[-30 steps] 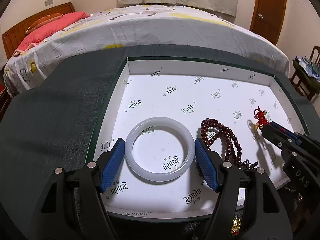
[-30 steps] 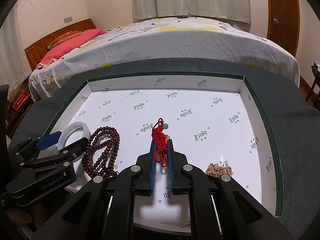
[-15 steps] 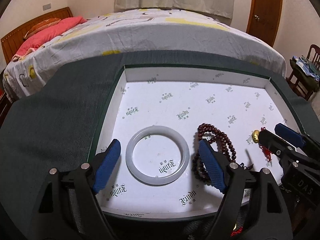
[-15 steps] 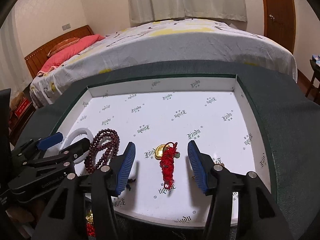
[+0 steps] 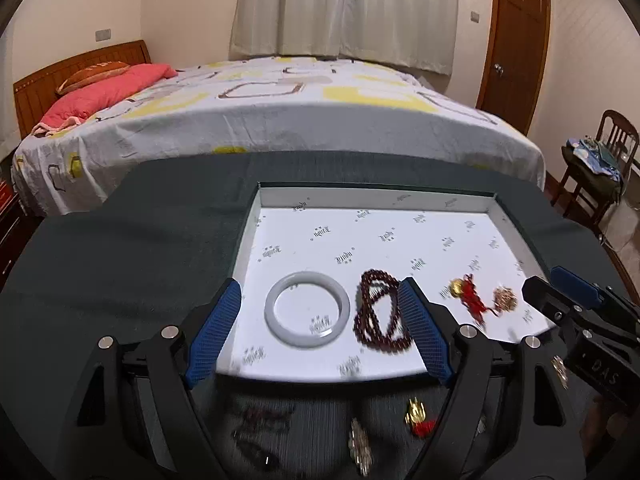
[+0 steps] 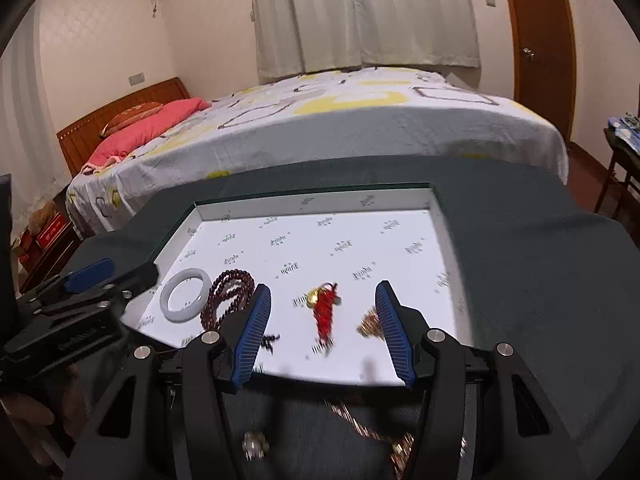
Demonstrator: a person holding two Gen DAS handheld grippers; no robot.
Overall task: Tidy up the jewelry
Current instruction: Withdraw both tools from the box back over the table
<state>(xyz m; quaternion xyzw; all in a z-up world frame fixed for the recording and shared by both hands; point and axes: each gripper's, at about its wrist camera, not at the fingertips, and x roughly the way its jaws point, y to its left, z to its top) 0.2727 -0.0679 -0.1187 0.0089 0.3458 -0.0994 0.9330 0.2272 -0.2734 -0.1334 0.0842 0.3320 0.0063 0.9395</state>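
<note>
Both grippers' fingers stand spread, gripping nothing: left gripper (image 5: 320, 328), right gripper (image 6: 322, 330). White bangle (image 5: 307, 309), dark beads (image 5: 378, 316) and red tassel charm (image 6: 325, 308) lie along the tray's (image 5: 360, 202) near edge.

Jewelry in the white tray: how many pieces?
4, along the tray's near edge, left to right: white bangle, dark bead string, red knotted charm, gold chain pile. More lie outside.
</note>
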